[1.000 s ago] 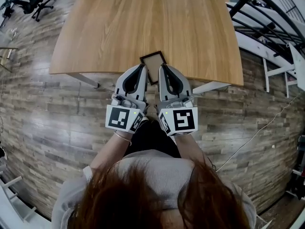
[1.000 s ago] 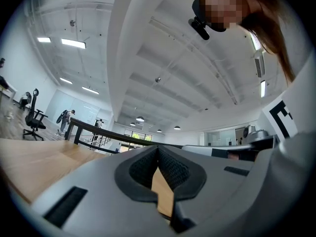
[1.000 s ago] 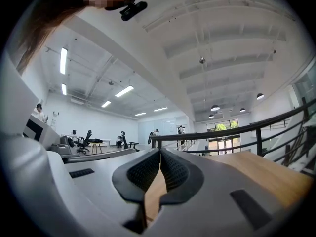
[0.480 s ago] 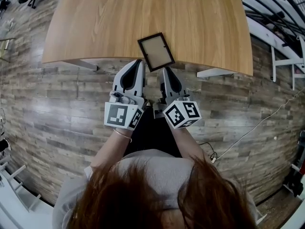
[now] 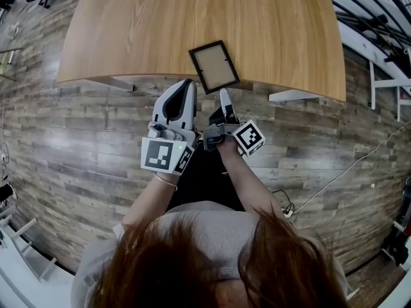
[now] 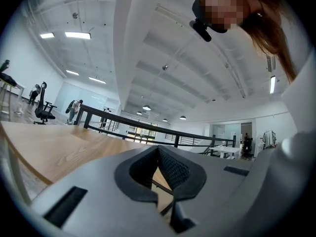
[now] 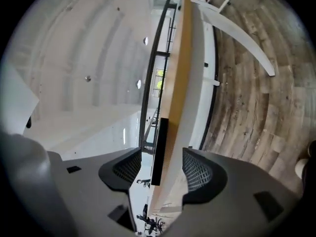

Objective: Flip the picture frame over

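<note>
Nearest me, my left gripper (image 5: 187, 83) hangs with its jaws clenched on nothing, short of the desk's (image 5: 148, 24) edge. My right gripper (image 5: 224, 96) is what has changed: it has rolled onto its side and dropped level with that edge, and its jaws have just been opening. They now stand released, with the desk's lip and the black near edge of the picture frame (image 5: 214, 66) between them, the pads touching neither. I take this as lining up to pinch the frame where its corner juts over the lip; the flip is not yet done. The frame lies flat at the near edge as before, pale panel up. Beyond it the wooden desk is bare, with plank floor (image 5: 77, 146) around it, then an office chair (image 6: 44, 110), a dark railing (image 6: 148, 125) and ceiling lights (image 6: 77, 35)
</note>
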{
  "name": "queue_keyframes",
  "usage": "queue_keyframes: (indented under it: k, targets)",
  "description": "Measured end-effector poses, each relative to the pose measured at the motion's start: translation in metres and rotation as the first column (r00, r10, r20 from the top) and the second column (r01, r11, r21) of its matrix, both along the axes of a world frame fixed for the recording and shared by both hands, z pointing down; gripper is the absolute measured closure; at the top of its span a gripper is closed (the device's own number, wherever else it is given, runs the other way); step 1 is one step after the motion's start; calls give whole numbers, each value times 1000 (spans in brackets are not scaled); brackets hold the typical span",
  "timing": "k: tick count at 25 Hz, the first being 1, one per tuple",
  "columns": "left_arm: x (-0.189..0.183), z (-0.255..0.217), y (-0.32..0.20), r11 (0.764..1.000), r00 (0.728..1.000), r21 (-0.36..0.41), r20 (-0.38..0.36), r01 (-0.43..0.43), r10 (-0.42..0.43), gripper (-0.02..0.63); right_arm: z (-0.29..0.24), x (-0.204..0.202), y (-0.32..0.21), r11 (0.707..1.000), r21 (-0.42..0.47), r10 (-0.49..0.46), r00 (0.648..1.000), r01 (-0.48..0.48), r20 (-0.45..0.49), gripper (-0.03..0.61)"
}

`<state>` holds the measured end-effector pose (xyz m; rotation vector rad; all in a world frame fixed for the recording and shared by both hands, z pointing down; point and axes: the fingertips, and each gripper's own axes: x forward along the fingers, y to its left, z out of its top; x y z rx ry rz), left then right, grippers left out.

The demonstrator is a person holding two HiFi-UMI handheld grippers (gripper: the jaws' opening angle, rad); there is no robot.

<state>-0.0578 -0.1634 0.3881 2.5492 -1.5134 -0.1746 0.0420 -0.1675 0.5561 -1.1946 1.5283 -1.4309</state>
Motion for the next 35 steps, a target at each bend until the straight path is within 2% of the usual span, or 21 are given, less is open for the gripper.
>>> queue_keyframes:
  k: [5,11,17,18,20,23,29,32,35]
  targets:
    - [-4,-1,3,1000,1000,-3,15,-3,3,607,8,4,-17,999,-21,51,992,-49,118,334]
    - [-13,-5,1,1000,1000,-3,11,11,-11,607,13,-6,-36,997,-51,59,979,-50,196,335]
    - [-18,-5,2,1000,1000,-3,15,20,-20,609,8,-12,-42,999,-38,45,967,-37,250,339]
    - [-19,-6,2,1000,1000,-2,16,20,-19,607,8,-14,-41,999,-39,41,967,-32,251,356]
    - [-19,-7,1,1000,1000,1,17,18,-18,609,9,-16,-41,998,-48,40,975,-30,216,497]
    - [-19,-11,0,1000,1000,10,17,16,-16,607,7,-15,-41,998,-54,37,986,-29,162,511]
    - [-18,-13,1,1000,1000,12,20,13,-13,607,5,-9,-28,994,-90,79,978,-62,194,512]
    - [-17,-13,1,1000,1000,14,16,9,-9,607,4,-6,-20,993,-94,88,979,-72,182,512]
    - [-13,-16,1,1000,1000,19,13,0,0,607,-9,6,-16,995,-63,84,992,-79,91,512]
